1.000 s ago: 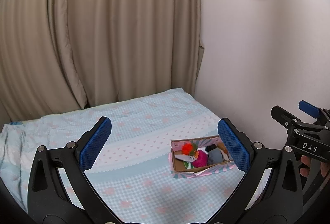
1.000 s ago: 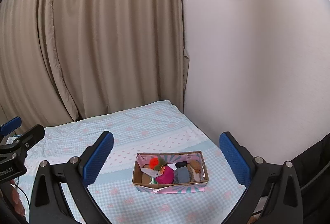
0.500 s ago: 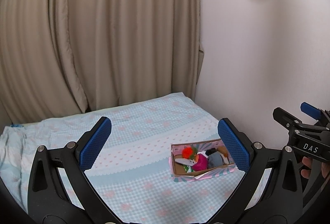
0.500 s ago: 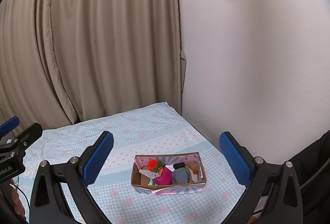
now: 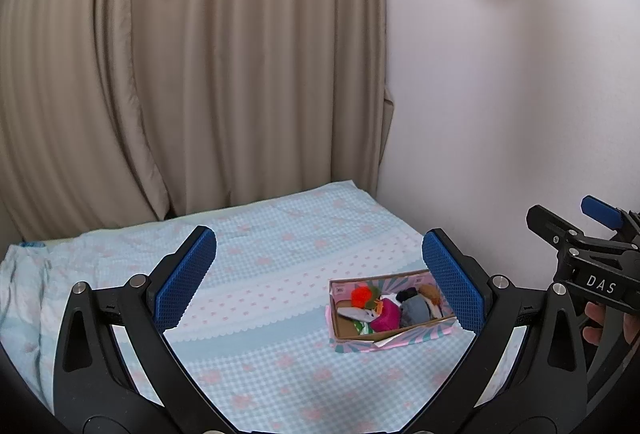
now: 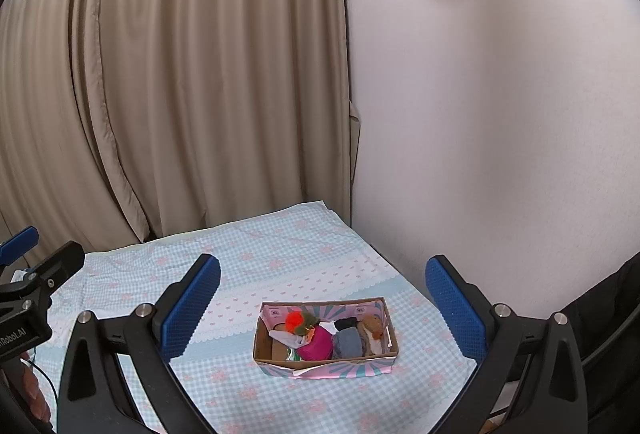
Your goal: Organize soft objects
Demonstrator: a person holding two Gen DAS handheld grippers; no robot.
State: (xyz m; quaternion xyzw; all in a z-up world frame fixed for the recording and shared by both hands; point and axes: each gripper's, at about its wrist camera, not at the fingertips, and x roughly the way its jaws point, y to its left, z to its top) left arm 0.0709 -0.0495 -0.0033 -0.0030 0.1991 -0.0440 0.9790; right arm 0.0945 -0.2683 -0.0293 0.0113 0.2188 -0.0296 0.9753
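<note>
Cardboard box (image 6: 326, 357) on the bed (image 6: 280, 258) holds bundled soft toys (image 6: 316, 338)

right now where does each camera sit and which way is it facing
Left wrist: sits on the left gripper, facing the cardboard box on the checked bedsheet; its own open blue pads and the right gripper show.
Right wrist: sits on the right gripper, facing the same box; its open pads and the left gripper show.
Shared: box, soft objects, bedsheet, curtain, wall.
</note>
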